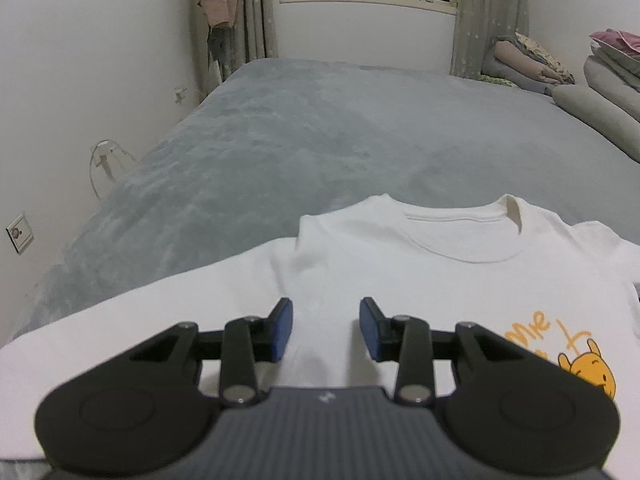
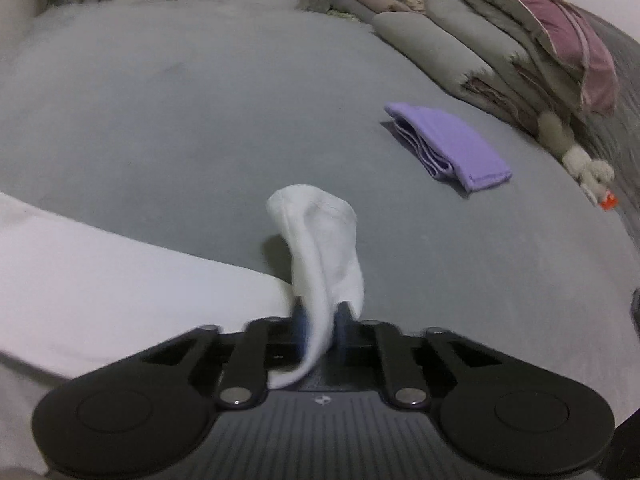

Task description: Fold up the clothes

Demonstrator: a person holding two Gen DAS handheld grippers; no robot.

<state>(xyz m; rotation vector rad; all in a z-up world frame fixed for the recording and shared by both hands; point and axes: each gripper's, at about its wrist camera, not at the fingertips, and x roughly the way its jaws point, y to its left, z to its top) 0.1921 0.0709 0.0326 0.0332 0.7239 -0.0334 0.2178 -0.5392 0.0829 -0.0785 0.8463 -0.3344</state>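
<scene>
Tongs on the left [image 1: 326,328] stand partly open, blue pads [image 1: 283,330] apart with nothing between them, hovering over the white T-shirt [image 1: 360,264] that lies spread on the grey bed [image 1: 280,128]. The shirt's collar sits toward 1 o'clock of these tongs, and an orange cartoon print [image 1: 576,360] at 3 o'clock is cut off by the gripper body and the frame edge. The right tongs [image 2: 320,320] are pinched shut on a bunch of white fabric [image 2: 324,248], which rises from the pads toward 12 o'clock; motion blur makes it hard to tell which part of the shirt this is. The rest of the shirt lies at 9 o'clock there. A folded purple garment [image 2: 452,144] rests on the bed at 1 o'clock, well apart, with stacked pillows [image 2: 500,40] beyond it, partly cropped.
</scene>
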